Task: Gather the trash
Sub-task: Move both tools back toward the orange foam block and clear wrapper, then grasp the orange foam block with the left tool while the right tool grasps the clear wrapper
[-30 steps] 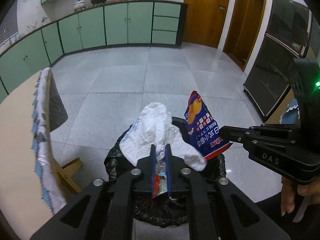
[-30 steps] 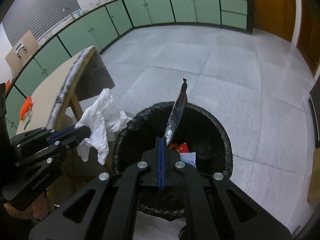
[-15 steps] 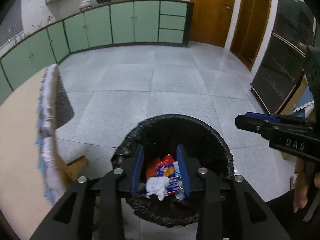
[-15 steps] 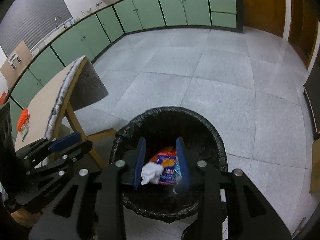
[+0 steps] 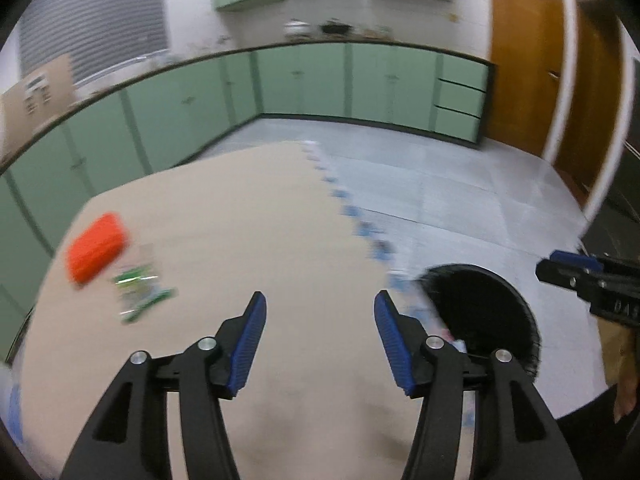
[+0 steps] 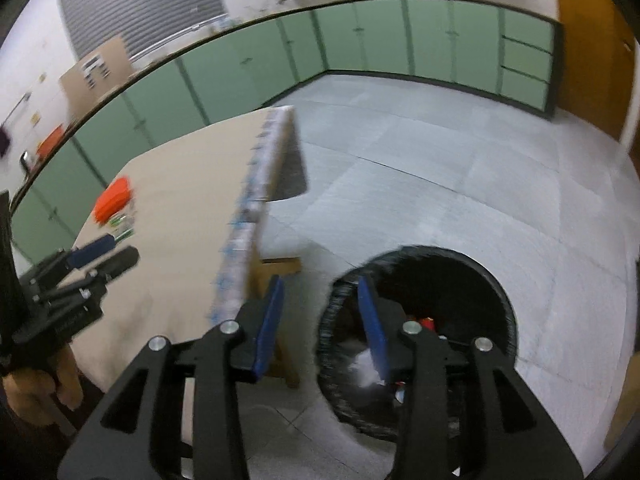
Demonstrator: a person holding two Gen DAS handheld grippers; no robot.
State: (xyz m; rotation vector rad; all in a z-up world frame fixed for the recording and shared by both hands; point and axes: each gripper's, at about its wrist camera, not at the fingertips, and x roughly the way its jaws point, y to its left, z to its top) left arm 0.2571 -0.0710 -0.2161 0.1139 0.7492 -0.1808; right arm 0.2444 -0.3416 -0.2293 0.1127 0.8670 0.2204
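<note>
Looking past my table (image 5: 224,216) to the black-lined bin (image 6: 492,280) beside it, I see white and red trash (image 6: 366,366) inside; my left gripper (image 5: 318,336) and right gripper (image 6: 320,320) have just been opening, both empty.

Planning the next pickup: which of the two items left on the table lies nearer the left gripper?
The green-and-clear wrapper; the orange packet lies beyond it, farther from the left gripper.
</note>
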